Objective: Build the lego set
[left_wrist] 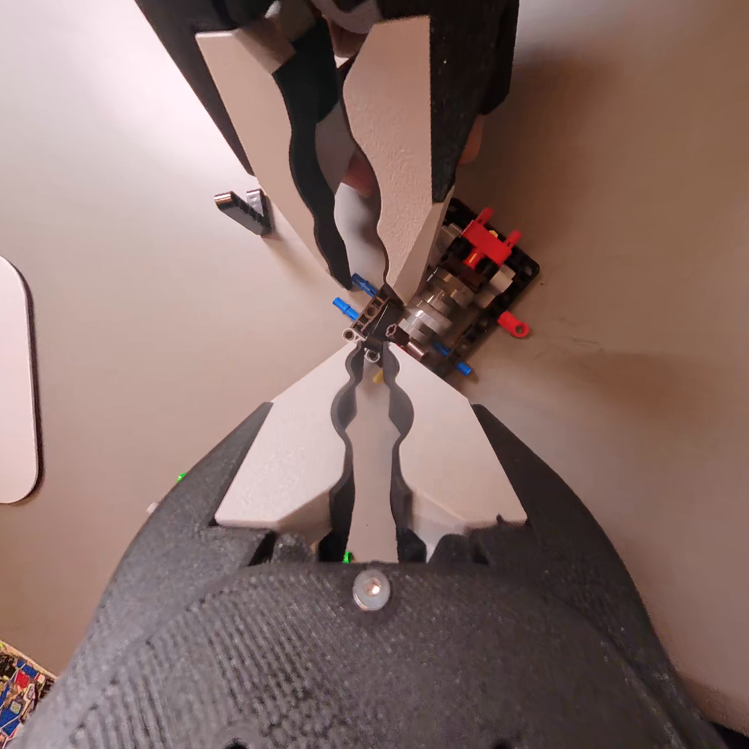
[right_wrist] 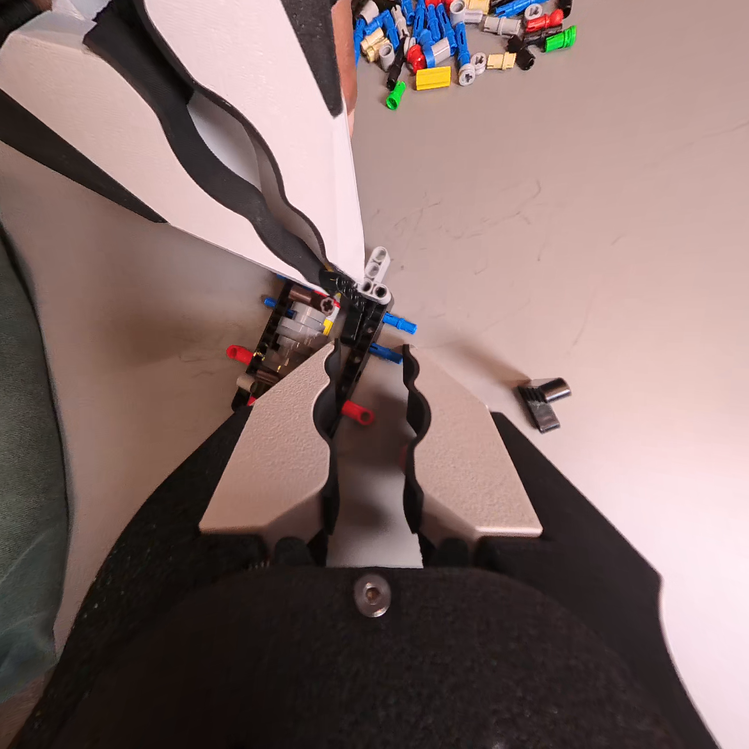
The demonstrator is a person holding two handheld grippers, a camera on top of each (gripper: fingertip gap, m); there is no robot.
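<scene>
The left gripper [left_wrist: 371,349] has its jaws drawn narrow, the tips pinching a small black-and-grey lego piece [left_wrist: 375,320] at the corner of the partly built lego assembly [left_wrist: 466,292]; in the right wrist view the same gripper [right_wrist: 338,279] reaches in from the upper left and meets the piece where a light grey angled beam [right_wrist: 377,275] sticks up. The right gripper [right_wrist: 371,352] stands partly open, its left finger [right_wrist: 328,364] lying against the black frame beam [right_wrist: 356,356] of the assembly while the other finger sits apart from it, so nothing is clamped between them; from the left wrist view this gripper [left_wrist: 367,283] comes down from above with its tips just beside the build. The assembly rests on the beige desk [right_wrist: 567,243]: a black frame holding stacked grey gears, a red block [left_wrist: 486,239], blue pins [left_wrist: 344,306] and a red pin [left_wrist: 512,325] poking out of its sides. A short black beam with a grey part [left_wrist: 245,210] lies well apart on the desk. A heap of loose lego connectors [right_wrist: 458,36] in blue, red, grey, yellow and green sits at the far edge. A printed booklet corner [left_wrist: 20,685] shows at the lower left.
</scene>
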